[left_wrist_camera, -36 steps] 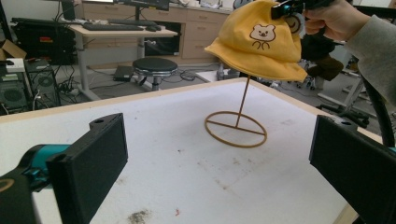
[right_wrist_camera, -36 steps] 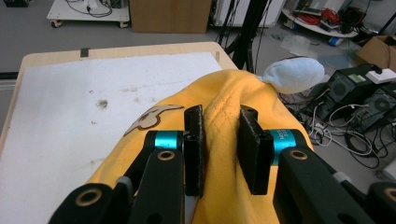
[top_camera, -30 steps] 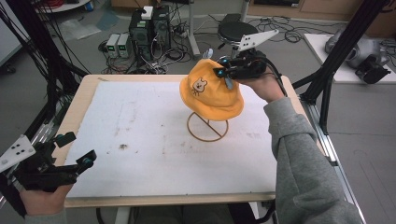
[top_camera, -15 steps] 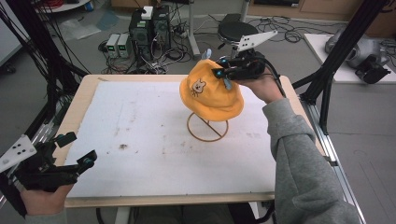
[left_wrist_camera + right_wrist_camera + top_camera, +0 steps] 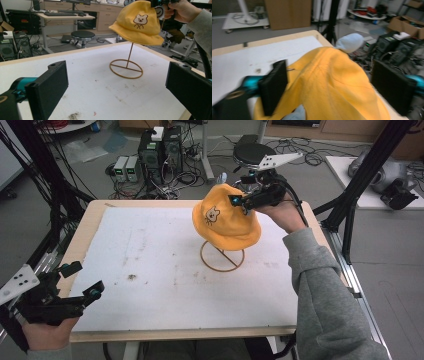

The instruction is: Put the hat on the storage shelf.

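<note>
While the yellow hat (image 5: 226, 217) sits draped over the top of the wire stand (image 5: 222, 256), the right gripper (image 5: 239, 200) hovers at the hat's crown with its jaws having just been opening; the cloth lies between them, but the pads stand clear of it. If that gripper pulls away and a jaw snags the fabric, I judge the hat could slide off, or the light stand could tip on the white table (image 5: 150, 265). Well apart from the stand, at the table's near corner, the left gripper (image 5: 82, 280) rests with jaws spread wide and nothing between them. No container stands near the stand.
</note>
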`<act>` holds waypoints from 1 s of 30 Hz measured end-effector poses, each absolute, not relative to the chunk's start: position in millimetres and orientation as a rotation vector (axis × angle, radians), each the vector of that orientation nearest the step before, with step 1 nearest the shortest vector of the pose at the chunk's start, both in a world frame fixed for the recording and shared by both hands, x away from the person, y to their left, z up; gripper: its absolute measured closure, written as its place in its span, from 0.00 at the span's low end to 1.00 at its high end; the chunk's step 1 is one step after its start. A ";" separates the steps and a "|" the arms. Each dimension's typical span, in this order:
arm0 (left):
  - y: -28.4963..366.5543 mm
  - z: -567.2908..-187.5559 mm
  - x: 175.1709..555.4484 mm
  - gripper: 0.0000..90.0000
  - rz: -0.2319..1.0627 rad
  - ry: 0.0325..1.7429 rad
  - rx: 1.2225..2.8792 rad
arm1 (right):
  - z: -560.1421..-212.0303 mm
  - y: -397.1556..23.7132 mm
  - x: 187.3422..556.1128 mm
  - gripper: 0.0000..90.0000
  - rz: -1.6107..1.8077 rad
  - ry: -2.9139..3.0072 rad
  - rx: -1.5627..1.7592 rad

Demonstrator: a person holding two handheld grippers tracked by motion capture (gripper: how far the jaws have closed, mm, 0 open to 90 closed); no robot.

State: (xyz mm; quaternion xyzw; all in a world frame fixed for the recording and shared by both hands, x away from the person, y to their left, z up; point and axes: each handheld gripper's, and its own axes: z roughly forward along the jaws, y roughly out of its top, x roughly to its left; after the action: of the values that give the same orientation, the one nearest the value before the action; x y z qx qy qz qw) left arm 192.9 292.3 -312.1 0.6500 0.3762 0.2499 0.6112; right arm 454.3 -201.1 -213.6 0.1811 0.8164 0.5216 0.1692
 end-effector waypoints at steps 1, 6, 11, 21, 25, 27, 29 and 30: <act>292.1 -312.0 193.1 0.05 0.577 0.866 1.502 | -213.4 -201.7 453.9 0.12 1.480 2.315 0.519; 290.6 -311.7 194.1 0.05 0.577 0.863 1.502 | -209.7 -207.9 448.7 0.02 1.473 2.283 0.567; 289.0 -311.9 196.3 0.05 0.572 0.858 1.509 | -205.5 -216.5 442.9 0.01 1.464 2.267 0.574; 284.6 -312.0 201.7 0.05 0.558 0.845 1.517 | -199.5 -233.1 429.2 0.01 1.384 2.240 0.658; 282.8 -311.0 203.6 0.05 0.554 0.838 1.519 | -194.8 -241.2 420.8 0.01 1.393 2.196 0.666; 282.3 -310.7 204.5 0.05 0.553 0.834 1.521 | -195.8 -246.8 415.9 0.01 1.428 2.155 0.682; 281.6 -310.5 205.4 0.05 0.551 0.832 1.521 | -198.6 -252.2 413.2 0.01 1.420 2.145 0.701; 281.2 -310.5 205.8 0.05 0.551 0.832 1.519 | -200.8 -255.5 412.5 0.01 1.407 2.142 0.713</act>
State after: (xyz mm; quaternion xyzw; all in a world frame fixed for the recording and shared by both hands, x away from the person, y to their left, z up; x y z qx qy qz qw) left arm 205.8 281.2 -310.5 0.6594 0.3611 0.2390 0.6146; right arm 412.5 -255.5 -200.8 0.2603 0.7820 0.5136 0.2387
